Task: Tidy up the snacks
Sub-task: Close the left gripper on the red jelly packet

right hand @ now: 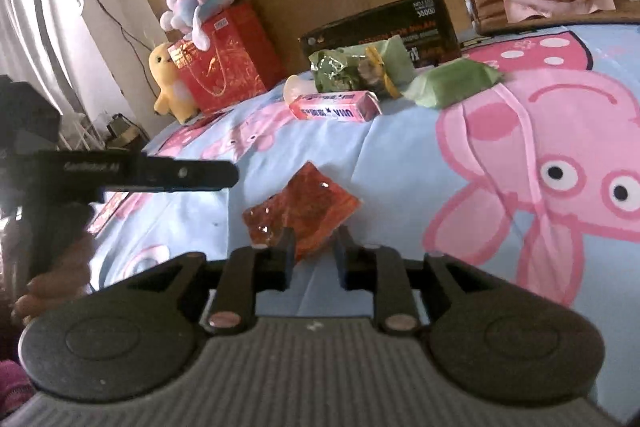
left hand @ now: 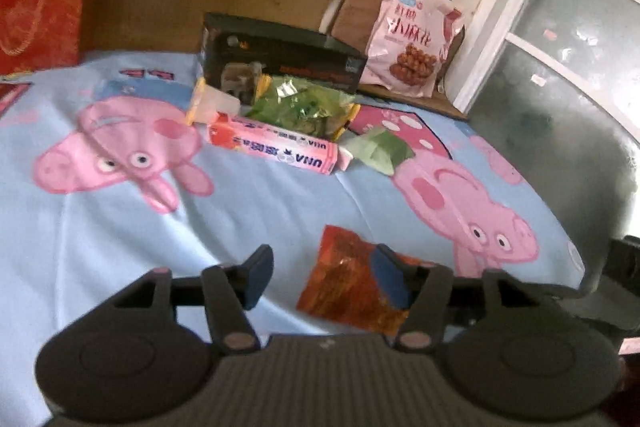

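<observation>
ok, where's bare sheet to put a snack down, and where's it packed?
Free: the wide strip of sheet between the pink box and the red packet, and the stretch left of the box. Crowded: the far edge, where the black box, green bag, pink box and green packet bunch together.

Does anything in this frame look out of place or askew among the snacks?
The orange-red snack packet lies alone near the front of the bedsheet, apart from the cluster by the black box. The pink box lies on its side, its print upside down from these views. Nothing looks spilled.
</observation>
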